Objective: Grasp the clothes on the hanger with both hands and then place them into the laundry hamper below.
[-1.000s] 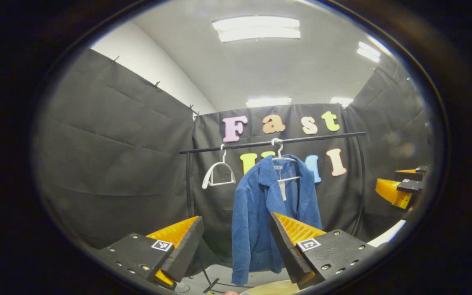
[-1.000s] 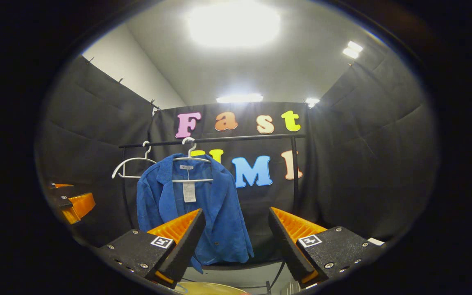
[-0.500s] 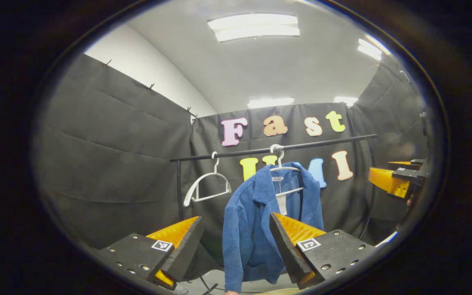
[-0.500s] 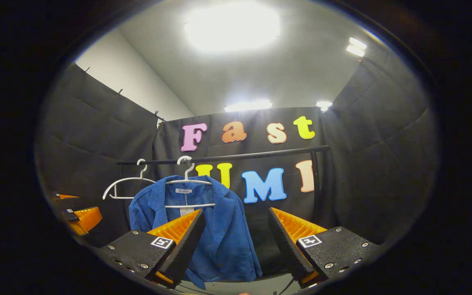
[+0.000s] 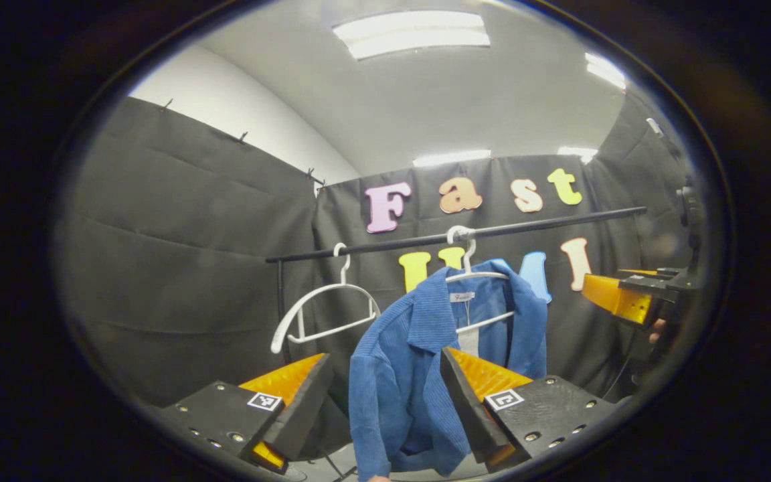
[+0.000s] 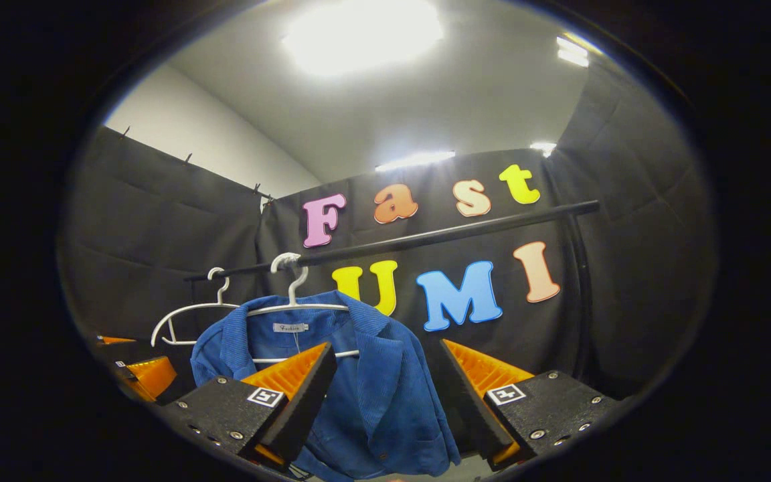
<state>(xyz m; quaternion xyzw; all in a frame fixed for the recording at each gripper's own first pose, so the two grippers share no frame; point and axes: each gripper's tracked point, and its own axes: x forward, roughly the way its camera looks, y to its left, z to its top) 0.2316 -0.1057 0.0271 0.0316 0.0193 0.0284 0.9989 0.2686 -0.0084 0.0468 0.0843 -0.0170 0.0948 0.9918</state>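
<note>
Both grippers, left (image 5: 385, 402) and right (image 6: 385, 395), gape empty short of the jacket (image 5: 419, 375); a bare hanger (image 5: 322, 314) hangs beyond the left finger.

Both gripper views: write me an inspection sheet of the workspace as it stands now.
Surface: pale floor strip below the jacket; little of it visible.
Job's things: blue jacket hangs open on a white hanger on the black rail; hamper not identifiable.
Clutter: empty white hanger beside it on the rail.
Grippers: left gripper open, facing the jacket; right gripper open, facing it, holding nothing.
Cables: thin dark lines on the floor, unclear.
Surroundings: black cloth walls, white ceiling with lit panels.
</note>
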